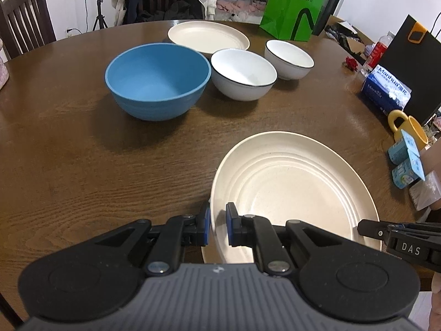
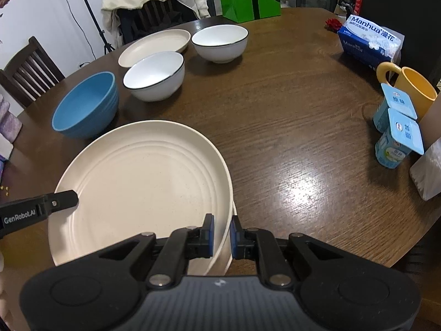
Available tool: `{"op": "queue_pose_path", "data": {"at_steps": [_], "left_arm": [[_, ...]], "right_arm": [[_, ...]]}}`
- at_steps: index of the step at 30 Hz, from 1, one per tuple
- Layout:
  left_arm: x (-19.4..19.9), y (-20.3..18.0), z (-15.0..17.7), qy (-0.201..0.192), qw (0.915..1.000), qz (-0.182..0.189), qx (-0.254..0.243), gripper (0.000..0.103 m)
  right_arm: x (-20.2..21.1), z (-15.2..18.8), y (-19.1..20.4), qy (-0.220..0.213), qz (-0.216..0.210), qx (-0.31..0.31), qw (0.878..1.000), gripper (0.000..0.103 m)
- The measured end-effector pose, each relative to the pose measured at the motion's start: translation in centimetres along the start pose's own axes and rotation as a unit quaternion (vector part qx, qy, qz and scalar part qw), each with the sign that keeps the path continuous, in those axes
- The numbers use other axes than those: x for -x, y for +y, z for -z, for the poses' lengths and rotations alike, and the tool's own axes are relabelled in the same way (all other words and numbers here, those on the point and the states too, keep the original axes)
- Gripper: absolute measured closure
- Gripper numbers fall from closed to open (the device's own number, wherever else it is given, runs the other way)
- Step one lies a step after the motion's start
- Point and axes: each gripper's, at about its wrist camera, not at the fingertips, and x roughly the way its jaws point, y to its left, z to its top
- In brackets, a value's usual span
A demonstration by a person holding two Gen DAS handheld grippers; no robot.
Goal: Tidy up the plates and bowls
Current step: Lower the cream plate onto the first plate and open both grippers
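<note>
A large cream plate [image 1: 289, 187] [image 2: 143, 182] is held low over the near part of the brown table [image 1: 82, 151]. My left gripper [image 1: 218, 212] is shut on its left rim. My right gripper [image 2: 222, 222] is shut on its right rim, where a second pale edge shows just underneath. Further back stand a blue bowl [image 1: 157, 80] [image 2: 88, 104], two white bowls with dark rims [image 1: 242, 71] [image 1: 289, 58] [image 2: 154, 74] [image 2: 220, 41], and another cream plate [image 1: 208, 35] [image 2: 155, 45].
A green bag [image 1: 295, 8] stands at the table's far edge. On the right are a blue tissue pack [image 2: 369, 44], a yellow mug [image 2: 410, 85] and two yoghurt cups [image 2: 397, 135]. Chairs [image 1: 24, 16] stand behind the table, one draped with clothes.
</note>
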Motion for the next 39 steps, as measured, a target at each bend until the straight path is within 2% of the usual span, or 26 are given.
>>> {"op": "queue_pose_path", "data": {"at_steps": [16, 39], "left_arm": [[-1.8, -0.2, 1.2, 0.025, 0.9997, -0.007, -0.006, 0.091], [-2.9, -0.9, 1.4, 0.038, 0.9989, -0.019, -0.023, 0.091]], "right_arm": [[-1.7, 1.2, 0.1, 0.014, 0.016, 0.019, 1.0, 0.091], [-2.7, 1.5, 0.1, 0.019, 0.026, 0.036, 0.999, 0.09]]}}
